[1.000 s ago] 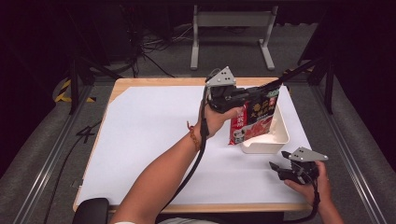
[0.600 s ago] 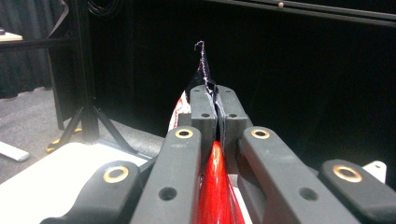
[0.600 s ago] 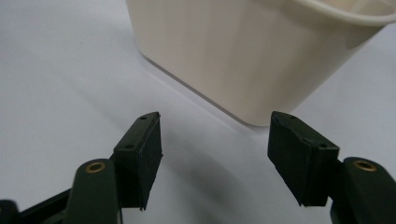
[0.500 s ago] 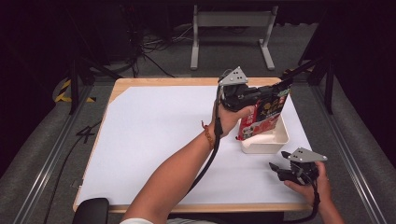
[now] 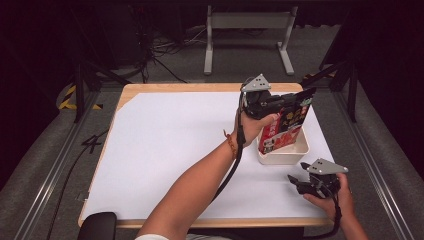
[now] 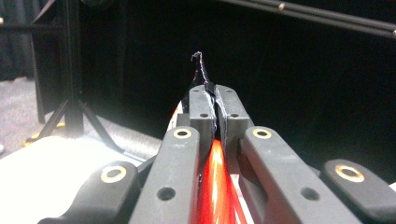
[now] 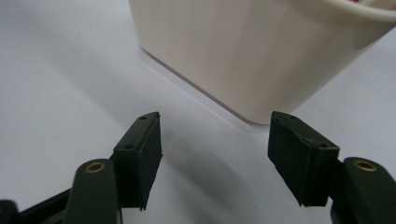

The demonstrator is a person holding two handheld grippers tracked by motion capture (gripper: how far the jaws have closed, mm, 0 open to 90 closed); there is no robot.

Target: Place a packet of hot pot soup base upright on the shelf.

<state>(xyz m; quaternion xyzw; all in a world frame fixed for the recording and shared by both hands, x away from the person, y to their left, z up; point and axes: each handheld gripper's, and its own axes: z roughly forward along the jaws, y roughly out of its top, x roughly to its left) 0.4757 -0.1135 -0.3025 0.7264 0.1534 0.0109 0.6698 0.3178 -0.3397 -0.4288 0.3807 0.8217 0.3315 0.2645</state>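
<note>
White paper covers the wooden table (image 5: 150, 150), dark floor and a metal stand behind it. Toward one o'clock from the table's middle, the left gripper (image 5: 280, 105) pinches the top edge of a red snack packet (image 5: 285, 130), its lower end inside the white tub (image 5: 282, 156); thin crinkly film, probably light and slippery, best held by that sealed seam. At five o'clock the right gripper (image 5: 298, 181) rests with jaws spread, just beside the tub.
</note>
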